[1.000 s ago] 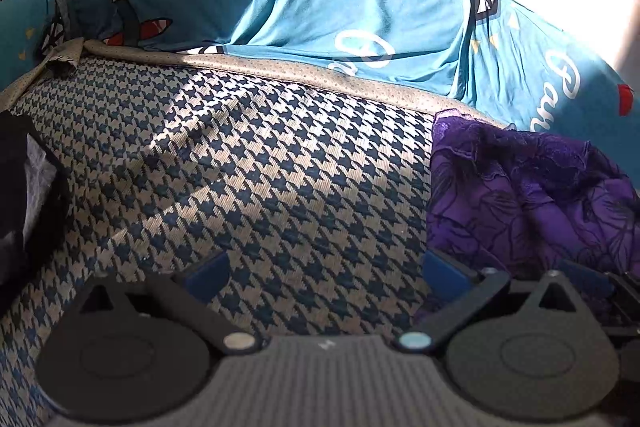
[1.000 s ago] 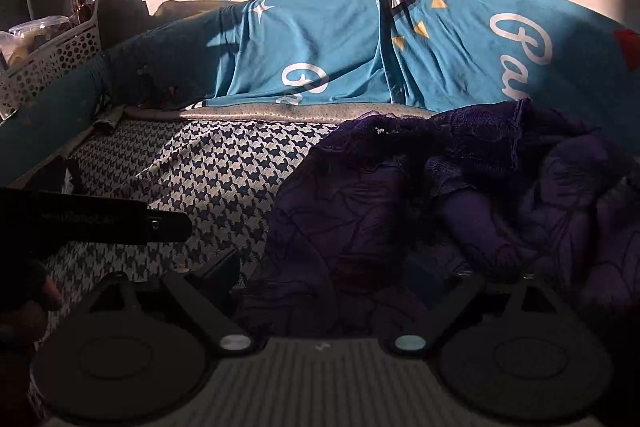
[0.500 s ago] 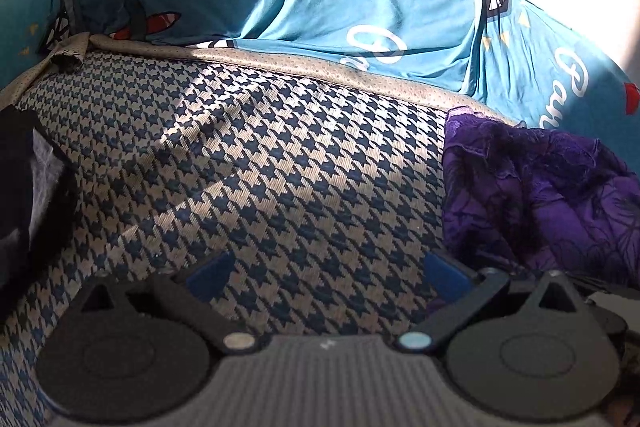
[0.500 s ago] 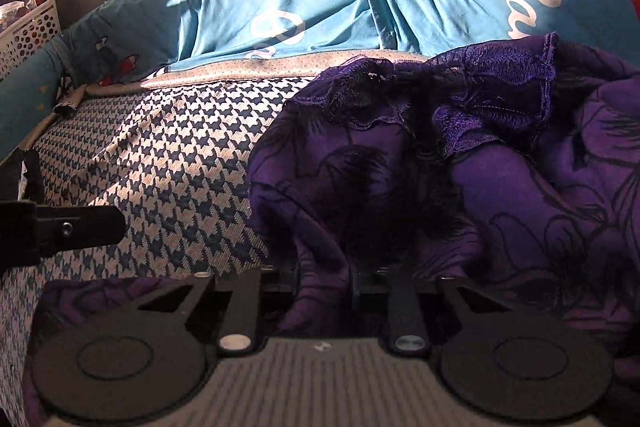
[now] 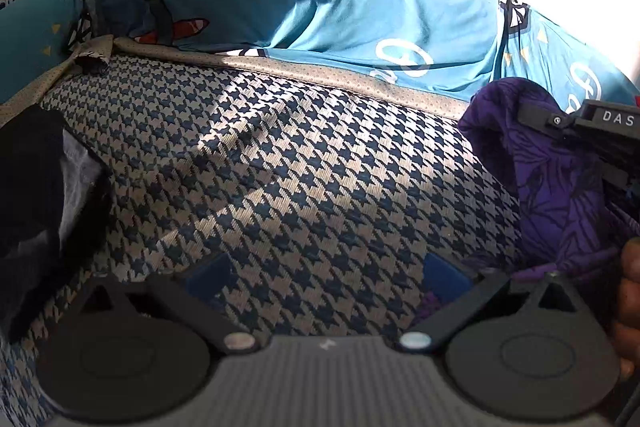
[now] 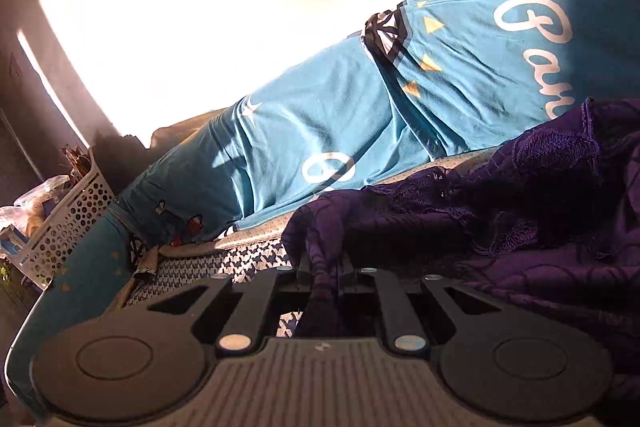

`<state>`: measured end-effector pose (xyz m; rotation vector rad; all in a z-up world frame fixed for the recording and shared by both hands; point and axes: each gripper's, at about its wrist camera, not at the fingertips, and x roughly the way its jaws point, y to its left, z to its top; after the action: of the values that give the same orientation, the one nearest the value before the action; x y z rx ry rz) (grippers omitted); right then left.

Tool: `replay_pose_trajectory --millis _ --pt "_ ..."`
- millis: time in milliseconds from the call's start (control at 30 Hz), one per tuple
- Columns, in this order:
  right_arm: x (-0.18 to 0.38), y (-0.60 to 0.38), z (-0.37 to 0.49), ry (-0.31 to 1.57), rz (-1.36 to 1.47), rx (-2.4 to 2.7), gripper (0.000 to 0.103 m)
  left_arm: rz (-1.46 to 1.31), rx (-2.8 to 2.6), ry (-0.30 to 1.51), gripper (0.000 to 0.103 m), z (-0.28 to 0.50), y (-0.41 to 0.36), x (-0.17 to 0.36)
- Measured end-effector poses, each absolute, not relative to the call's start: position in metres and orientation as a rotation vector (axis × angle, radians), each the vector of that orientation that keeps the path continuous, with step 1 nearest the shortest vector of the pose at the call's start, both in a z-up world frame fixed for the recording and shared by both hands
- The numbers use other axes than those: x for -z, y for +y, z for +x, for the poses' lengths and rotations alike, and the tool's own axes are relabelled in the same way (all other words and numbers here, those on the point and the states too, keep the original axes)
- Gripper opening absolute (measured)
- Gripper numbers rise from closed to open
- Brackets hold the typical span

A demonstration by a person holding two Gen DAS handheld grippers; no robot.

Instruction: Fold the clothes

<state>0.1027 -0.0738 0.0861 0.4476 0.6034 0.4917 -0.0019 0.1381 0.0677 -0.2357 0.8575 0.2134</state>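
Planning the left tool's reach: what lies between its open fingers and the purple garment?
Only bare houndstooth cover, seen in the left wrist view; the purple garment starts just beside the left tool.

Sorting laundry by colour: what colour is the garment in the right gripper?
Dark purple garment, lace-trimmed; clearest in the right wrist view.

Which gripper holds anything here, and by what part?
Right gripper pinches a bunched fold at the purple garment's edge; left gripper is open, empty.
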Motion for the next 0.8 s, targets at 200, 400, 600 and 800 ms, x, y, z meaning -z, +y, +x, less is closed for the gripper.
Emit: replay_pose_trajectory --millis 200,400,600,800 --pt "-0.103 -0.073 0.113 0.439 0.544 -0.509 0.018 -0.232 -0.231 0.873 0.103 -0.001 0.145 -0.063" --pt "-0.096 -0.084 0.119 0.503 0.51 -0.394 0.046 -0.276 -0.228 0.903 0.103 0.001 0.149 -0.058" --pt "-0.102 -0.087 0.105 0.53 0.395 -0.417 0.049 -0.271 -0.239 0.888 0.103 0.001 0.15 -0.063" --pt "-0.108 -0.07 0.076 0.55 0.247 -0.553 0.049 -0.282 -0.281 0.87 0.103 0.001 0.16 -0.069"
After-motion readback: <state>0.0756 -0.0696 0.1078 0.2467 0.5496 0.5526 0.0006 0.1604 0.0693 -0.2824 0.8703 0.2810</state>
